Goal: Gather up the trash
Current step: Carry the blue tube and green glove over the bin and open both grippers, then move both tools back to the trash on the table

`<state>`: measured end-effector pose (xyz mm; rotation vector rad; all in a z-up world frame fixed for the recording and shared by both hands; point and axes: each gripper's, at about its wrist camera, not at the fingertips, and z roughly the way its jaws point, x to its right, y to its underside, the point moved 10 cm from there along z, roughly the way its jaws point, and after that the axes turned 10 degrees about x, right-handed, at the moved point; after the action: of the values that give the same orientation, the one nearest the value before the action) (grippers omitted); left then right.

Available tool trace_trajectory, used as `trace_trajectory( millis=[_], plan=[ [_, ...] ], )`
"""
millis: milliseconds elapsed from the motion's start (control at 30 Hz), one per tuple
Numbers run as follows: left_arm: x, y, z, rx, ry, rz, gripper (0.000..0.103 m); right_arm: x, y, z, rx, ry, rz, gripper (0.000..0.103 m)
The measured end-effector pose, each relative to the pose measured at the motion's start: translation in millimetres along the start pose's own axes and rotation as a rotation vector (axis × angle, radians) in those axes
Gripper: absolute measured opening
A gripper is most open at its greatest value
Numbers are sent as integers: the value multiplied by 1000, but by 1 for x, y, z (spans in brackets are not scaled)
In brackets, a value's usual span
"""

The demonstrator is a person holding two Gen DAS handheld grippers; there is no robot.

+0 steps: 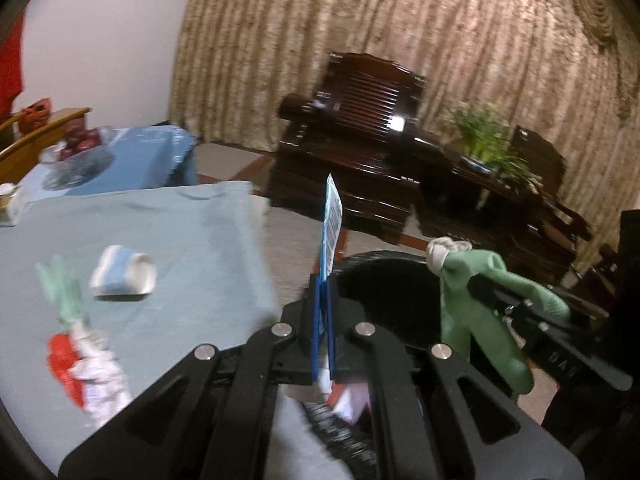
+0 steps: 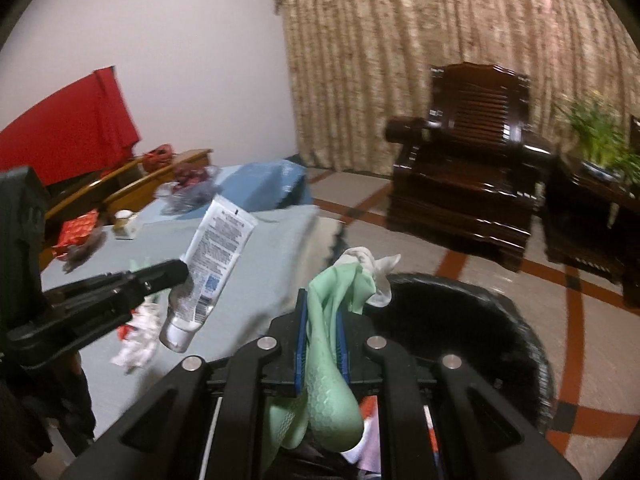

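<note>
My left gripper [image 1: 322, 296] is shut on a flattened white and blue tube [image 1: 332, 216], seen edge-on and standing up from the pads. In the right wrist view the same tube [image 2: 218, 248] hangs cap-down from the left gripper [image 2: 180, 274]. My right gripper [image 2: 322, 316] is shut on a pale green rubber glove [image 2: 334, 392], which droops over both sides of the pads. Both grippers hover at the rim of a black-lined trash bin [image 1: 384, 292] [image 2: 492, 344] beside the table. Crumpled red and white paper [image 1: 86, 368], another green glove [image 1: 60, 288] and a crushed white and blue bottle [image 1: 122, 276] lie on the table.
The table wears a grey-blue cloth [image 1: 192, 240], with a bowl of red fruit [image 1: 76, 148] at its far end. A dark wooden armchair [image 2: 464, 184] and a potted plant [image 1: 488, 140] stand beyond the bin on a tiled floor. Some trash lies inside the bin.
</note>
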<state>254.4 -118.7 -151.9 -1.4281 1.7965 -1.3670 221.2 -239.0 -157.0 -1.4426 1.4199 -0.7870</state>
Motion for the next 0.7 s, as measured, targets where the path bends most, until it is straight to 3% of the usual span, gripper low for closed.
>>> trace_trajectory(
  millis=[400,500,567,600,633,667,700],
  plan=[
    [66,48,70,-130,136,18,2,64,50,11,-97,112,52,13],
    [69,60,78,-168,152,15,6,71,63,13,-129,123,57,22],
    [64,65,79,-180,145,-1,24,73,69,12,-139,131,65,33],
    [61,65,79,-175,137,-9,43,74,71,11,-139,135,66,39],
    [56,63,76,-161,127,-18,49,74,72,9,-139,139,68,41],
    [51,62,73,-154,122,-20,49,74,71,8,-139,142,68,45],
    [47,60,70,-149,121,-19,50,74,71,7,-136,149,68,55]
  ],
)
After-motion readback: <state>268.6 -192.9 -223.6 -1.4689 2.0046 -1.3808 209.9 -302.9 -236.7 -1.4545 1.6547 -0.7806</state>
